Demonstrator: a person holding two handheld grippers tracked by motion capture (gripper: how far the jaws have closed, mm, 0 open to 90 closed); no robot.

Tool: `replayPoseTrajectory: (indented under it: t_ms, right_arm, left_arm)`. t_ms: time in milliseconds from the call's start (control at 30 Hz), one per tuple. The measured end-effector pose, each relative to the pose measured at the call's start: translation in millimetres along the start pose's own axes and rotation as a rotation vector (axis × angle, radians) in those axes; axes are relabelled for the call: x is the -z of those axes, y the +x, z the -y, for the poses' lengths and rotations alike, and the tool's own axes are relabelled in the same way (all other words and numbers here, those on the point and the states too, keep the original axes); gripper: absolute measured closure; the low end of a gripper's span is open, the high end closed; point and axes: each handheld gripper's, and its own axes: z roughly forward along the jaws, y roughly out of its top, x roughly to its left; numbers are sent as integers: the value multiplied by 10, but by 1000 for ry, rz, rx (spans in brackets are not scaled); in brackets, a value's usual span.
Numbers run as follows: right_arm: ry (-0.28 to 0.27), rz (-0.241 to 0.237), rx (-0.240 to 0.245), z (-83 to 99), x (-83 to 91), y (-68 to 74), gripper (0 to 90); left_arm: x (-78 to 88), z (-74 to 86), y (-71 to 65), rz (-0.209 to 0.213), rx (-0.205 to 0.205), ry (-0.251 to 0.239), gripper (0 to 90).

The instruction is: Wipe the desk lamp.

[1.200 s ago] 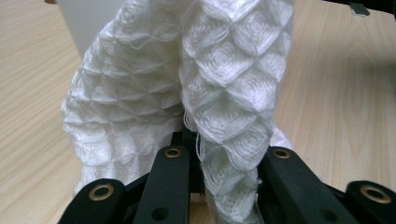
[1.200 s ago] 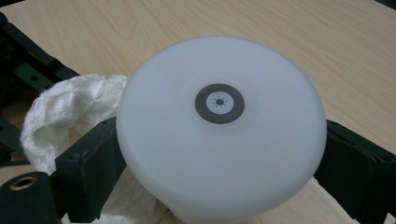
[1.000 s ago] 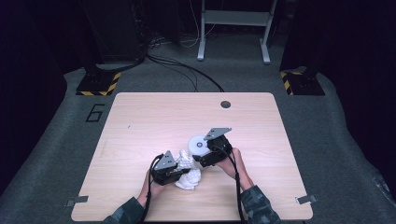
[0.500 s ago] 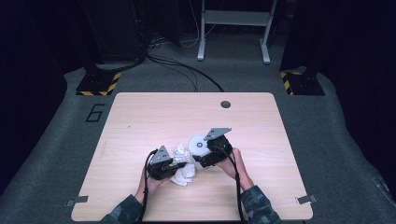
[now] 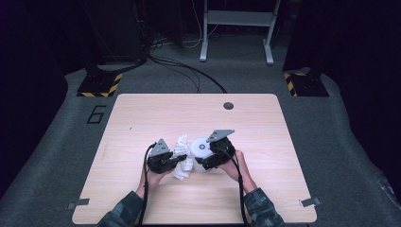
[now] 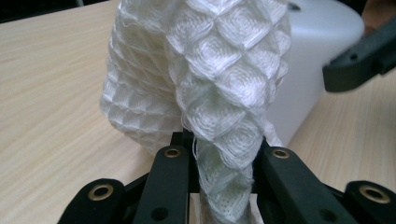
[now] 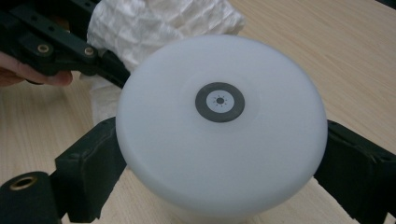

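A white round lamp-like body with a small grey sun button on its flat top stands on the wooden table. My right gripper is shut on its sides; in the high view the white round body shows just left of my right gripper. A white waffle-weave cloth hangs bunched between the jaws of my left gripper, which is shut on it. In the high view the cloth lies against the lamp's left side, with my left gripper beside it.
A dark round grommet hole sits near the table's far edge. Beyond the table are cables on grey floor, a white stand's legs and yellow-black striped bases. Metal brackets mark the near corners.
My left gripper has carried the cloth up and away from me along the lamp's left side. The right gripper and the lamp have stayed put.
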Motion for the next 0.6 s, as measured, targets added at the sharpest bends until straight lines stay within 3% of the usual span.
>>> replayPoseTrajectory:
  t_ms: [200, 300, 433, 500, 600]
  right_arm:
    - [2, 0, 2, 1, -1, -1, 87]
    - [3, 2, 8, 0, -1, -3, 87]
    - [0, 0, 10, 2, -4, -5, 87]
    - [-2, 5, 2, 5, -4, 4, 87]
    - [-8, 9, 0, 7, -8, 6, 87]
  left_arm:
    - [-35, -145, 91, -7, -11, -25, 783]
    - [-66, -188, 135, 0, 3, -36, 784]
    - [-131, -212, 166, -11, -4, -29, 786]
    - [-164, -205, 167, -13, 23, -23, 787]
    - [-214, -193, 197, -1, 22, 1, 788]
